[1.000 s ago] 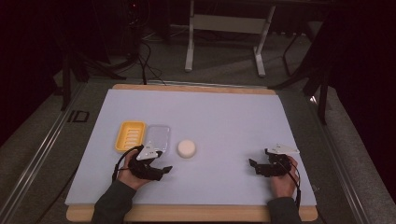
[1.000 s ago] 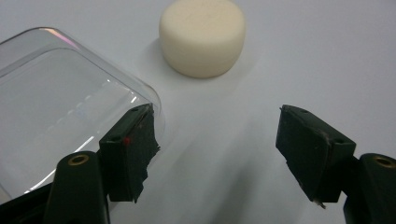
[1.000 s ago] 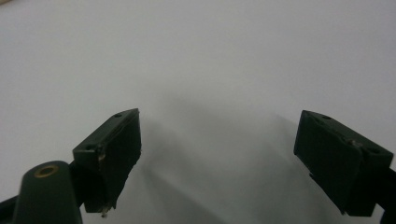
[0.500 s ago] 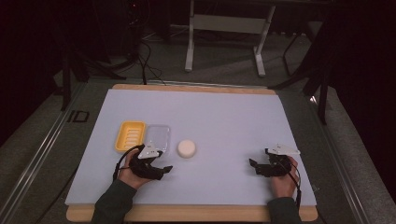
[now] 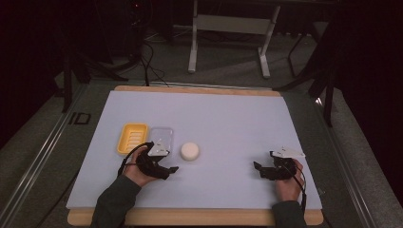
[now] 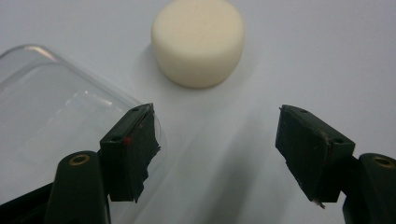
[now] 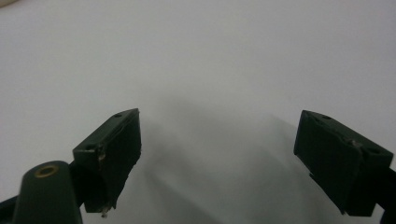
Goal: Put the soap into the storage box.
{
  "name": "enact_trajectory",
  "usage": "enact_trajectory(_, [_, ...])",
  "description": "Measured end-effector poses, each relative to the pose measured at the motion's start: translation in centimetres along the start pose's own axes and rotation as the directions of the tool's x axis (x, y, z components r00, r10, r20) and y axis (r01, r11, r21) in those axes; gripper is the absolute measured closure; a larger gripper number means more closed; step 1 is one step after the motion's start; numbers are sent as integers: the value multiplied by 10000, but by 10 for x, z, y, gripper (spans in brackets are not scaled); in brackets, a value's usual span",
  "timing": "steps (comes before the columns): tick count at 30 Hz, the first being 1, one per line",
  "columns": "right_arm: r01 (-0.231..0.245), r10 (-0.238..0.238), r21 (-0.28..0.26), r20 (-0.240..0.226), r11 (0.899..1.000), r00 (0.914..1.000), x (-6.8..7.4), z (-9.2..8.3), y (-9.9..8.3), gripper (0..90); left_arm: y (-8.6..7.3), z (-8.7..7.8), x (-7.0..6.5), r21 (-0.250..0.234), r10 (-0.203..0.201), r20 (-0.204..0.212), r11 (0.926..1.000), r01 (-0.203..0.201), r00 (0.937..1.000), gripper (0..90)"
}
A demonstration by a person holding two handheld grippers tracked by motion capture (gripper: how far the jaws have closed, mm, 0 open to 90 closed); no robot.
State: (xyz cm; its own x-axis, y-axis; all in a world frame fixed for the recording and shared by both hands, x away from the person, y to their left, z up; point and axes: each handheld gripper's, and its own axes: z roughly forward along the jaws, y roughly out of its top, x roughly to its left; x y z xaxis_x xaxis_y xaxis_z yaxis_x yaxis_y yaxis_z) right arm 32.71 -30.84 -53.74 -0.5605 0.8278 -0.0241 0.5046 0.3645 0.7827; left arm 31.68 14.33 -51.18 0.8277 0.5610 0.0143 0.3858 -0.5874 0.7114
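A cream round puck lies on the white table, left of centre. In the left gripper view the puck sits just ahead of the open jaws. My left gripper rests low on the table, a little short of the puck, open with nothing between its jaws. A clear plastic lid lies beside a yellow tray; the lid passes under my left jaw. My right gripper rests near the front right, open over bare table.
The table's wooden front edge runs below both forearms. A metal stand and cables stand on the floor beyond the far edge. Bare white surface spans the middle and back of the table.
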Motion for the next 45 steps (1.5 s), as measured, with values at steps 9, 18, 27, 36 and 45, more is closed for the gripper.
enact_trajectory(9, [-2,2,10,-24,10000,10000,0,0,0,146,24,11,9,470,618,398,9969,-637,9973,269])
enact_trajectory(18, [14,-14,30,-20,10000,10000,0,0,0,146,40,21,20,781,975,711,9916,-1029,9927,239])
enact_trajectory(27, [54,-53,77,-9,10000,10000,1,0,0,146,56,33,24,1155,1624,1019,9780,-1738,9814,189])
enact_trajectory(36, [131,-131,107,-11,9999,9999,2,1,0,146,67,44,27,1570,2029,1371,9620,-2235,9695,163])
enact_trajectory(45, [212,-212,218,6,9995,9998,2,2,1,146,73,56,27,2000,2316,1719,9435,-2641,9575,155])
